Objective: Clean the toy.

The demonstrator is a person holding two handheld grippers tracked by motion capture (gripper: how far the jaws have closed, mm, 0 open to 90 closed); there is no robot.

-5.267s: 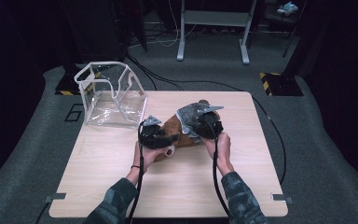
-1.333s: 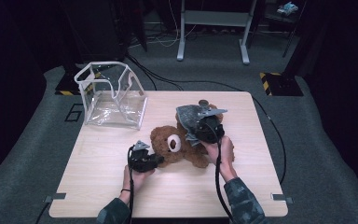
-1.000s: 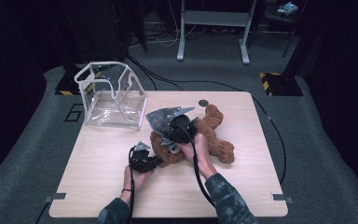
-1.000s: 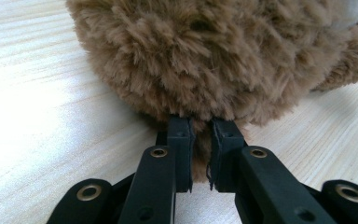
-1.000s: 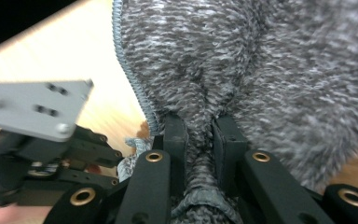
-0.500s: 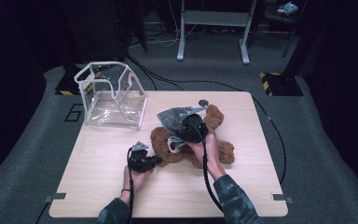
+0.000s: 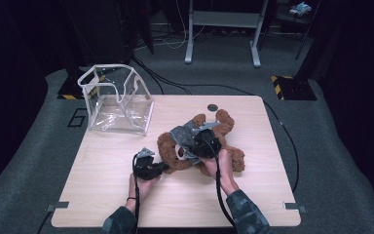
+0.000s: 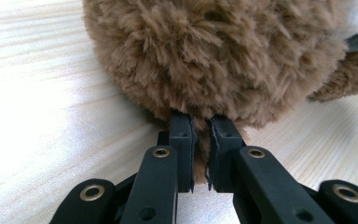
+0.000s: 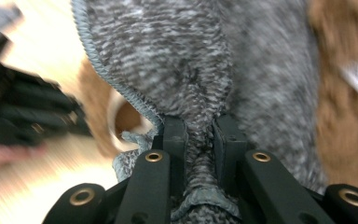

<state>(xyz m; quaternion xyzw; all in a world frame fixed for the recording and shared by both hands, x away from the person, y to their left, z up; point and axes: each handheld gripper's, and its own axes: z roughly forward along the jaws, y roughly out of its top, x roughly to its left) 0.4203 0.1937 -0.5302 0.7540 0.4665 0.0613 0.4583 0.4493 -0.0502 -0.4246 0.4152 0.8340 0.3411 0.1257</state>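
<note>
A brown teddy bear [image 7: 226,122] lies in the middle of the wooden table [image 7: 102,195]. My left gripper [image 7: 163,168] sits low at the bear's left side. Its jaws [image 8: 201,135] are shut on a tuft of the bear's fur [image 8: 214,56] just above the tabletop. My right gripper [image 7: 187,146] hangs over the bear's head and chest. It is shut on a bunched fold of a grey knit garment [image 9: 177,60], whose hemmed edge drapes over the bear [image 9: 335,116]. From above, the grey garment [image 7: 182,132] covers part of the bear.
A clear plastic bag [image 7: 119,100] with white trim stands open at the table's back left. A small dark disc [image 7: 213,107] lies near the far edge. Cables trail from both grippers toward the person. The other gripper [image 9: 23,116] shows blurred at the right gripper view's left.
My right gripper has moved right and lower with the grey garment, from over the bear's head toward its body. The left gripper has stayed where it was on the fur.
</note>
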